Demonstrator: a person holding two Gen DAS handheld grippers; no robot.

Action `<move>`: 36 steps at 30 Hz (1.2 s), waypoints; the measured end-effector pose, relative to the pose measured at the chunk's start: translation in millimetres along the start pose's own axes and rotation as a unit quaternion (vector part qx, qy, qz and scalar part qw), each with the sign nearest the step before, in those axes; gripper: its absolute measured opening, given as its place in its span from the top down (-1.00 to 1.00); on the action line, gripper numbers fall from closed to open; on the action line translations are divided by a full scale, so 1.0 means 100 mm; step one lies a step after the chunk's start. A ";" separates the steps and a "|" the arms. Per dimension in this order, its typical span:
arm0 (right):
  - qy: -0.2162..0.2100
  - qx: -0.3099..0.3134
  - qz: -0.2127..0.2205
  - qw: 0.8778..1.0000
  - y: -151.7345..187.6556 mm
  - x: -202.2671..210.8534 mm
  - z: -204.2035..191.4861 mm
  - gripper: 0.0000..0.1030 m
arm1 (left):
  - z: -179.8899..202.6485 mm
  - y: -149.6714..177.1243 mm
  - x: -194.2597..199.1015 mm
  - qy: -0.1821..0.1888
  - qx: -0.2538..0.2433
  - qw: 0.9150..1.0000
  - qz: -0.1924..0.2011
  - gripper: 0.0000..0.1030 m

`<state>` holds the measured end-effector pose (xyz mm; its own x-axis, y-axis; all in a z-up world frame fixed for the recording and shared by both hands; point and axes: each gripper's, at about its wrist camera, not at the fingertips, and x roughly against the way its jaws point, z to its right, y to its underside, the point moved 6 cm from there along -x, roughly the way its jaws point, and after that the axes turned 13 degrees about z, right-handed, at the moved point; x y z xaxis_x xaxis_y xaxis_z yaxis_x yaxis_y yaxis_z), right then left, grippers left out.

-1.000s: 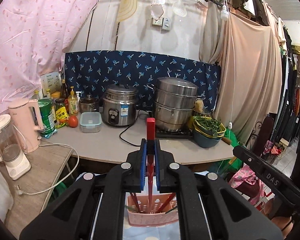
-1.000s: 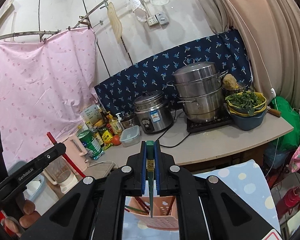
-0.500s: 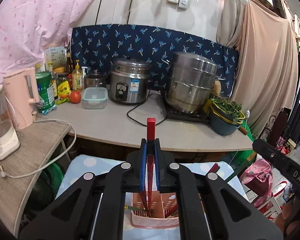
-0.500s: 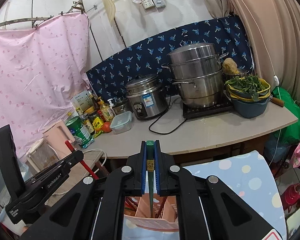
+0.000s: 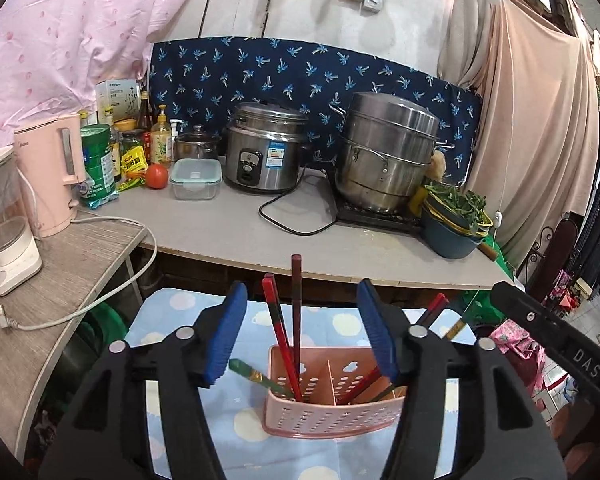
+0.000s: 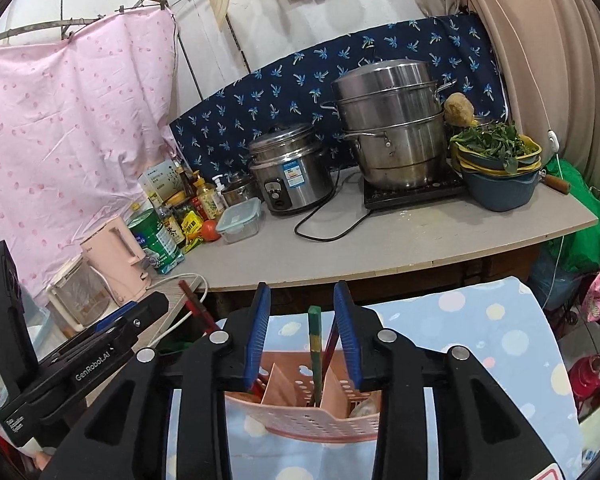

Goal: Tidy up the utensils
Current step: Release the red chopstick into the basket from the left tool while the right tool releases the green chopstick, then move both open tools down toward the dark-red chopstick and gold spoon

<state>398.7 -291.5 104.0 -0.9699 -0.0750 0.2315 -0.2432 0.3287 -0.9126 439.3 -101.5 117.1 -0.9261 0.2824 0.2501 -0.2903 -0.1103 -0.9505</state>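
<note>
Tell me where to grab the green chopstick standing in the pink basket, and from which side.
Grip the green chopstick on its bare upper end, above the pink basket rim, coming from above with a pad on either side. It stands nearly upright with its lower part sunk in a compartment beside a divider, so only the top is free.

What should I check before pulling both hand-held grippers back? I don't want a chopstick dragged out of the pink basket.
1. Left hand-held gripper jaws opening, pads off the dark red chopstick: ok.
2. Right hand-held gripper jaws opening, clear of the green chopstick: ok.
3. Both chopsticks standing in the pink basket: ok.
4. Basket upright on the dotted cloth: ok.
5. Chopstick tips resting on the basket floor: cannot tell.
</note>
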 end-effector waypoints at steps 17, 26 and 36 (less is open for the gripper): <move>-0.011 -0.009 -0.038 0.999 0.48 0.95 0.01 0.30 | -0.01 0.53 0.97 -0.012 -0.041 0.998 -0.048 -0.48; 0.001 0.024 -0.074 0.997 1.14 1.57 -0.10 0.30 | -0.11 1.05 1.56 -0.041 -0.066 0.994 -0.081 -0.50; 0.017 0.047 -0.107 0.993 1.75 2.04 -0.19 0.30 | -0.24 1.68 2.01 -0.056 -0.072 0.988 -0.127 -0.50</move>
<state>158.0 -231.6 -1.6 -0.8952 -0.1005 0.4341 -0.4455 0.2186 -0.8682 210.5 -40.3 3.5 -0.8514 0.1747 0.4945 -0.4864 0.0894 -0.8691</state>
